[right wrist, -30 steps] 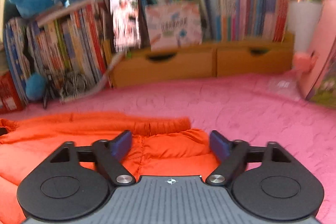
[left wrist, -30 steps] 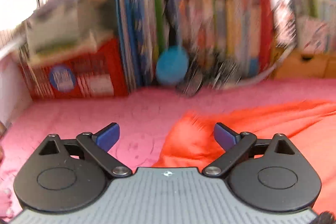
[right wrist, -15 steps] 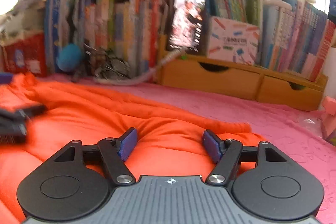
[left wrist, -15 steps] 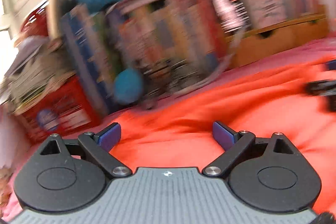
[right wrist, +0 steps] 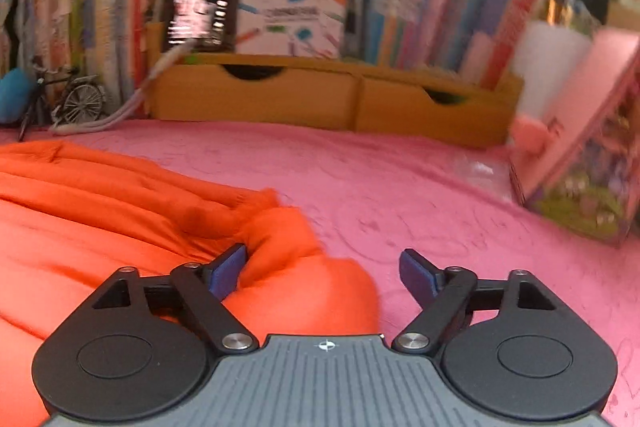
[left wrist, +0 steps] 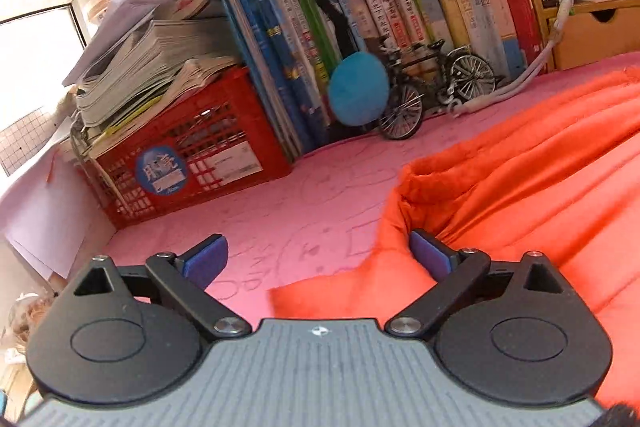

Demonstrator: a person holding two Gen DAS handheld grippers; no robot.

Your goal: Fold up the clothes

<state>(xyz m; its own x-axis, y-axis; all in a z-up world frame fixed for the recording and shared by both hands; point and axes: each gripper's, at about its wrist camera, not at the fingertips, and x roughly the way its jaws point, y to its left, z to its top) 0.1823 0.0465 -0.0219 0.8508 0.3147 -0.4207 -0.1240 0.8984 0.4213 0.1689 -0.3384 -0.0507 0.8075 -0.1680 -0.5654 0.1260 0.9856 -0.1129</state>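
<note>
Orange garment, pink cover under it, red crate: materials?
Orange garment: looks like thin matte woven fabric, soft rounded folds.
Pink cover: matte textile with stitched line motifs, possibly quilted.
Red crate: glossy moulded plastic, open lattice walls.

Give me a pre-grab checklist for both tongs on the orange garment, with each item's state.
1. Left tongs open: ok; they have just been opening.
2. Orange garment edge between the left pads: ok, at the right pad only.
3. Right tongs open: ok; they have just been opening.
4. Garment corner between the right pads: ok, beside the left pad.
5. Pink cover near the corners free of clutter: ok.
6. Layers caught per grab: cannot tell.
</note>
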